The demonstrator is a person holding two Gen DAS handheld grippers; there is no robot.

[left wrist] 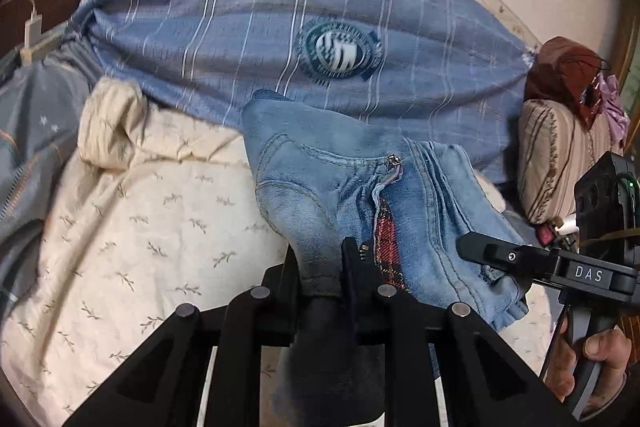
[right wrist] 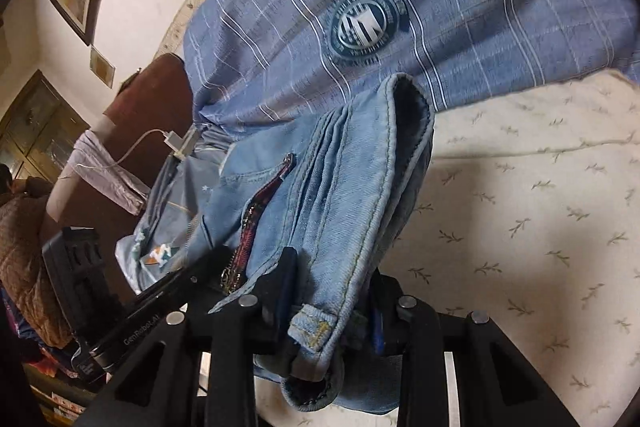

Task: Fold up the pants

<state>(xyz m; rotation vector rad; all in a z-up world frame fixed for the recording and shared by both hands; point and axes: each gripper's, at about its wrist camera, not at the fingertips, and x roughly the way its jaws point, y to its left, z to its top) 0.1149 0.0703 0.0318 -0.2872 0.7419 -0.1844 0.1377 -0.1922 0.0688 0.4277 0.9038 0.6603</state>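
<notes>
A bunched fold of the jeans point(left wrist: 360, 187) is being clamped between the closed fingers of the left gripper point(left wrist: 320, 267), while their waistband is being pinched by the right gripper point(right wrist: 332, 291). The denim is being held above the cream bedsheet point(left wrist: 120, 227), with the blue striped pillow point(left wrist: 280, 7) lying beyond.

Left gripper point(left wrist: 320, 259): fingers drawn close, clamped on a bunched fold of denim. Right gripper point(right wrist: 332, 291): fingers likewise closed on cloth, gripping the waistband edge. In the left wrist view the right gripper point(left wrist: 476, 247) extends in from the right, the person's right hand point(left wrist: 588, 359) wrapped around its handle.
</notes>
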